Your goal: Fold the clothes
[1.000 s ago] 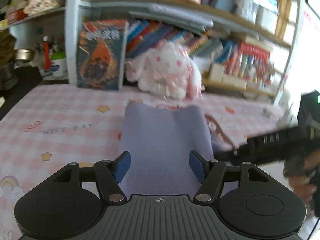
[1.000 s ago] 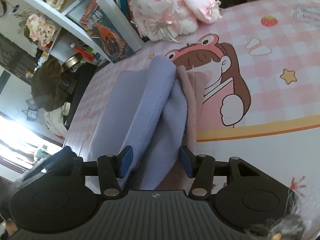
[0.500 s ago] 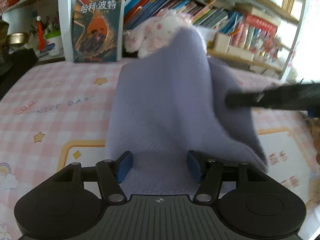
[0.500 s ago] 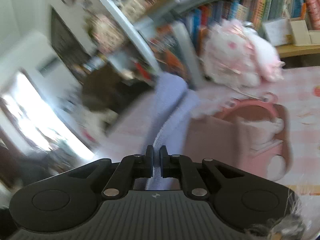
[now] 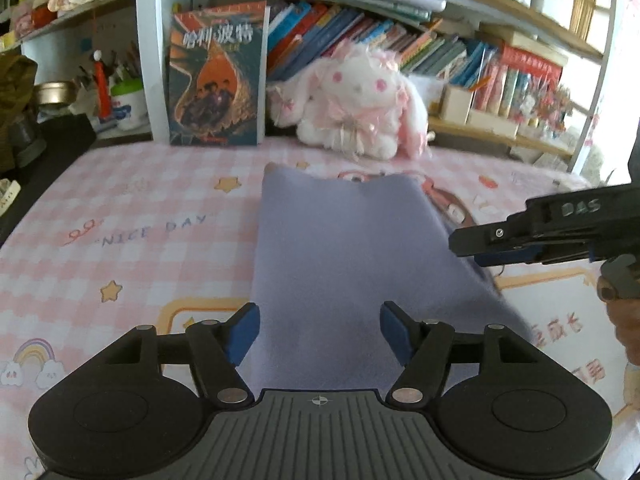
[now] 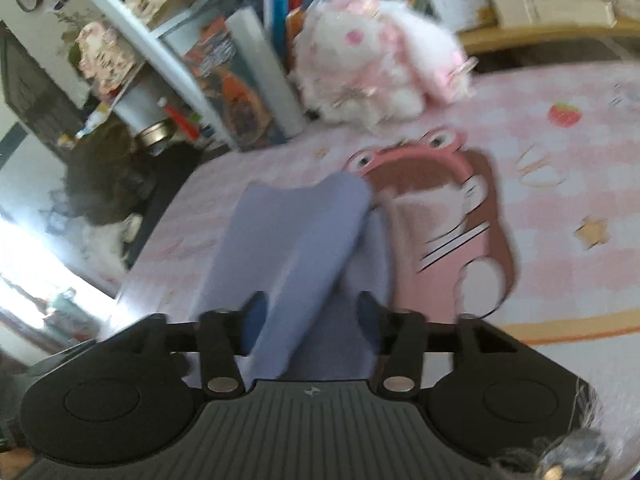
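Note:
A lavender fleece garment point(image 5: 340, 256) lies folded in a long strip on the pink checked mat point(image 5: 120, 216). My left gripper point(image 5: 316, 330) is open, its blue pads on either side of the garment's near end, holding nothing. My right gripper point(image 6: 310, 316) is open over the garment's right edge point(image 6: 320, 240), where the folded layers stack up between its pads. In the left wrist view the right gripper point(image 5: 520, 240) comes in from the right, just above the cloth's right edge.
A white and pink plush rabbit point(image 5: 352, 104) sits at the back of the mat. A book point(image 5: 218, 76) stands upright against a white shelf post. Shelves full of books point(image 5: 440, 48) run behind. A dark desk with cups point(image 5: 60, 112) lies to the left.
Half a second ago my right gripper was shut on the garment's edge and held it raised. Now it has opened and the cloth lies flat again, folded over.

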Tool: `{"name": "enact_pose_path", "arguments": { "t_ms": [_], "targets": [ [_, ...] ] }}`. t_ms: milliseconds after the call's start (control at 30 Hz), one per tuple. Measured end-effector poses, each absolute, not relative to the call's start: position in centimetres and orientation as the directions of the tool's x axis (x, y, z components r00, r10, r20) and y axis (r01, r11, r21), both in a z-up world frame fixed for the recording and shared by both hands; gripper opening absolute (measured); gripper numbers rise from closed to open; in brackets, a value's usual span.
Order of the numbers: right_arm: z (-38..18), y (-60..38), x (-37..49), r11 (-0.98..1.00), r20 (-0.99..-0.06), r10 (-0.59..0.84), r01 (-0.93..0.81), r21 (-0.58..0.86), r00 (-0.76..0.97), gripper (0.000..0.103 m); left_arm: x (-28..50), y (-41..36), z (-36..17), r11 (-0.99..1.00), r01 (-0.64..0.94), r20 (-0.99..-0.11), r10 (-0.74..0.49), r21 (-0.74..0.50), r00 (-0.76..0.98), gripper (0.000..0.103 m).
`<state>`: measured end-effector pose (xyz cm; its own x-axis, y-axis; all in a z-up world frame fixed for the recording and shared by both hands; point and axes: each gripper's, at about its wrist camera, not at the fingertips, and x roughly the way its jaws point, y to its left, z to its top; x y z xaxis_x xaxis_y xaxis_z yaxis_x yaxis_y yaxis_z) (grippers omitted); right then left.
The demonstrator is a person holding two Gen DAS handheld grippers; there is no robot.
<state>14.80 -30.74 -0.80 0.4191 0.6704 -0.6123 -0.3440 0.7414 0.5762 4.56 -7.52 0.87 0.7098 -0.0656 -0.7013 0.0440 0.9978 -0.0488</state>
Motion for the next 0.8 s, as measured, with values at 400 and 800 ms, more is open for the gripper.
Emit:
{"name": "enact_pose_path", "arguments": {
  "t_ms": [400,800],
  "targets": [
    [2.7,-29.1,10.2,0.647,-0.467,0.759,-0.598,0.473,0.453,0.011,5.1,-7.4,-0.3,0.996,0.047,-0.739,-0.091,-0.080,0.668,0.069],
    [-0.9,-29.5,11.9,0.824,-0.681,0.558,-0.410,0.391,0.473,0.031,4.0,-6.2,0.6,0.995,0.003,-0.714,-0.074,-0.100,0.697,0.072]
  ]
}}
